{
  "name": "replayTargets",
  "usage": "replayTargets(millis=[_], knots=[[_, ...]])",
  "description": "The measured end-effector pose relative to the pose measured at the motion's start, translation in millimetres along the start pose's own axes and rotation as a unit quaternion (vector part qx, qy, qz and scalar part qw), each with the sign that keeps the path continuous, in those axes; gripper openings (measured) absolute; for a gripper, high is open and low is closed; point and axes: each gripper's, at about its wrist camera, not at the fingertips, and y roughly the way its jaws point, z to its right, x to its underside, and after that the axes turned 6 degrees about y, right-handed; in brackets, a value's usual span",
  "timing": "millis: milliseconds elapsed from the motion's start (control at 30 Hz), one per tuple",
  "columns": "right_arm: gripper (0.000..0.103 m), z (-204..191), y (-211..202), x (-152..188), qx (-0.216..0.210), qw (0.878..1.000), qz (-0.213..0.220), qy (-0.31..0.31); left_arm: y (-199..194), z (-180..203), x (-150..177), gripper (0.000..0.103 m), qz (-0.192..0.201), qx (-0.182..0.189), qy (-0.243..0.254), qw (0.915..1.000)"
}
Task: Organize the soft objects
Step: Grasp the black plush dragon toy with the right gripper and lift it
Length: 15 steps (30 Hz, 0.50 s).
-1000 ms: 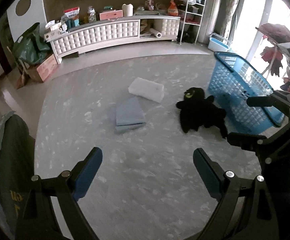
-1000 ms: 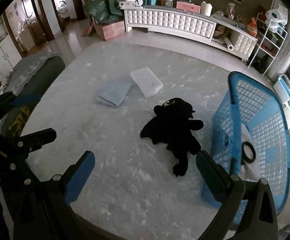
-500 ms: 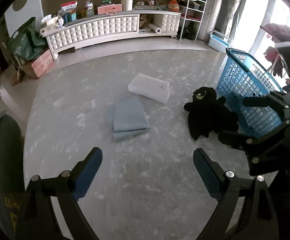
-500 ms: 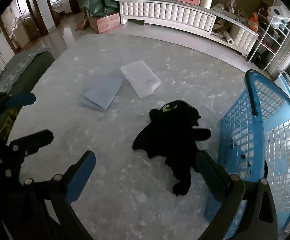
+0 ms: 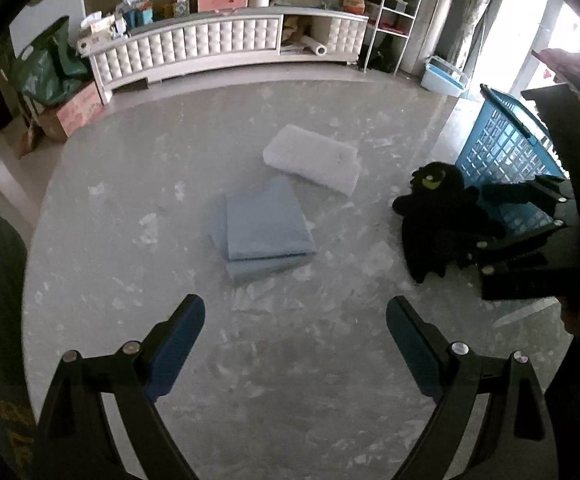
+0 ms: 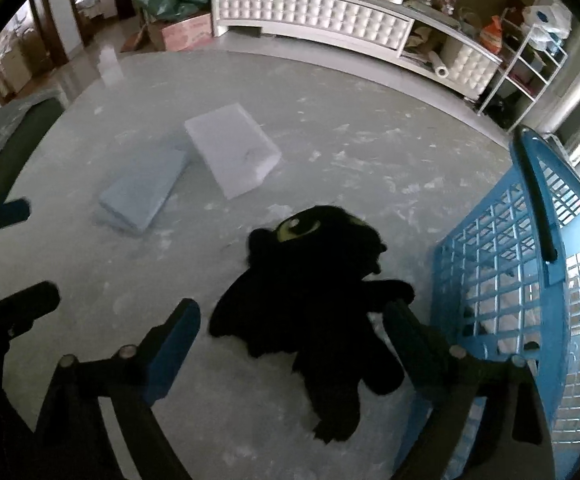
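Only the right wrist view looks into the blue lattice basket (image 6: 530,264), pale contents indistinct. The right claw (image 6: 290,324), fingers apart, straddles the fuzzy black plush toy (image 6: 310,280) on the floor; the left claw (image 5: 295,320), spread wide, faces a folded blue cloth (image 5: 264,232) and white pillow (image 5: 314,160)

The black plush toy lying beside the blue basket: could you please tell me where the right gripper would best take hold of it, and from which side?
Probably the body of the black plush toy, from above. It lies flat on the floor, spread between the open fingers of the right gripper; the torso is its bulkiest, most squeezable part, and the blue basket crowds a sideways approach.
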Motion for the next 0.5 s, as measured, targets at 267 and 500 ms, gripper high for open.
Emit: replayTargets(millis=[267, 500], knots=[[0.089, 13.4, 21.1, -5.6, 0.001, 1.000, -0.018, 0.020, 8.3, -6.1, 0.8, 0.091, -0.009, 0.013, -0.004, 0.9999], [0.076, 19.6, 28.8, -5.1, 0.002, 0.999, -0.026, 0.022, 12.9, -7.0, 2.1, 0.091, -0.018, 0.009, -0.006, 0.9998]])
